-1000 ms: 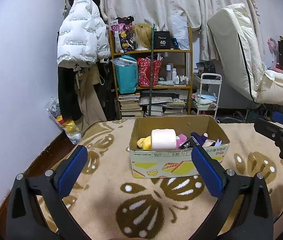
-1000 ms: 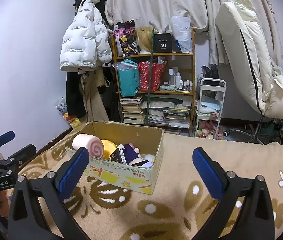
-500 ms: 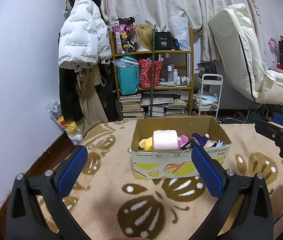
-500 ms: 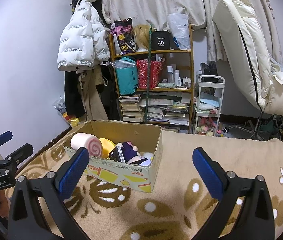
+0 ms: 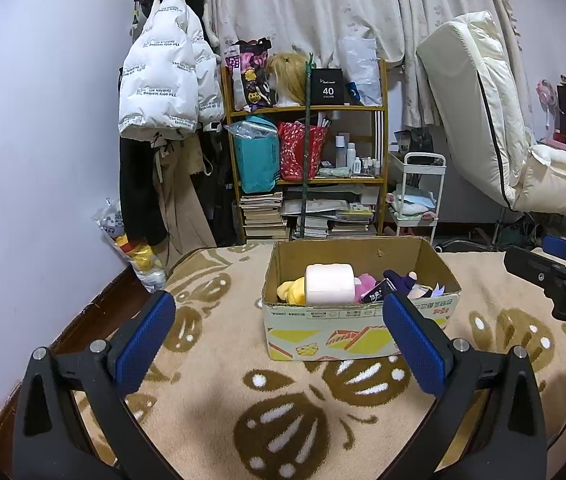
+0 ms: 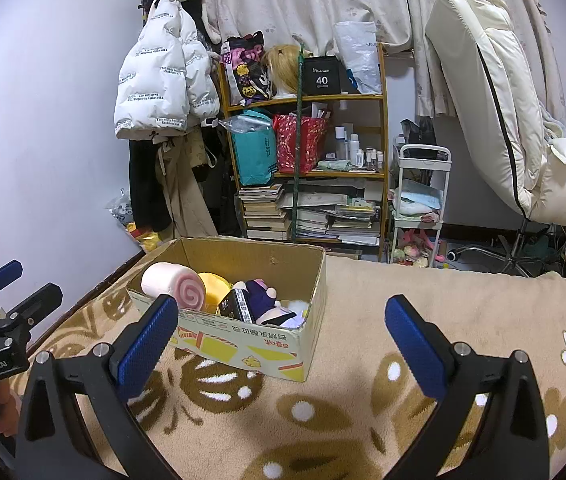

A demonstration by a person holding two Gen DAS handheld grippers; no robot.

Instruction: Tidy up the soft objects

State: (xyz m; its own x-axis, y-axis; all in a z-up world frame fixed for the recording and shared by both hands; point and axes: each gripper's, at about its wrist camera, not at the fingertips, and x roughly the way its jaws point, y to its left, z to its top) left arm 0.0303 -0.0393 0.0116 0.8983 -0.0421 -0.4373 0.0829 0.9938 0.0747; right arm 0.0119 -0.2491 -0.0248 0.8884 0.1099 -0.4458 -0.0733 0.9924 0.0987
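**Soft toys gathered in cardboard box on patterned blanket**

A pink swirl-roll plush (image 6: pixel 174 285) lies in the cardboard box (image 6: pixel 239 346) beside a yellow plush (image 6: pixel 214 286) and a purple doll (image 6: pixel 259 300). The box sits on a beige blanket (image 6: pixel 363 408) with brown motifs. The left gripper (image 5: pixel 279 332) and the right gripper (image 6: pixel 281 334) hover near the box, each with blue-padded jaws spread wide and holding nothing. Behind stand a wooden bookshelf (image 5: pixel 307 176) and a hanging white puffer jacket (image 5: pixel 163 84).
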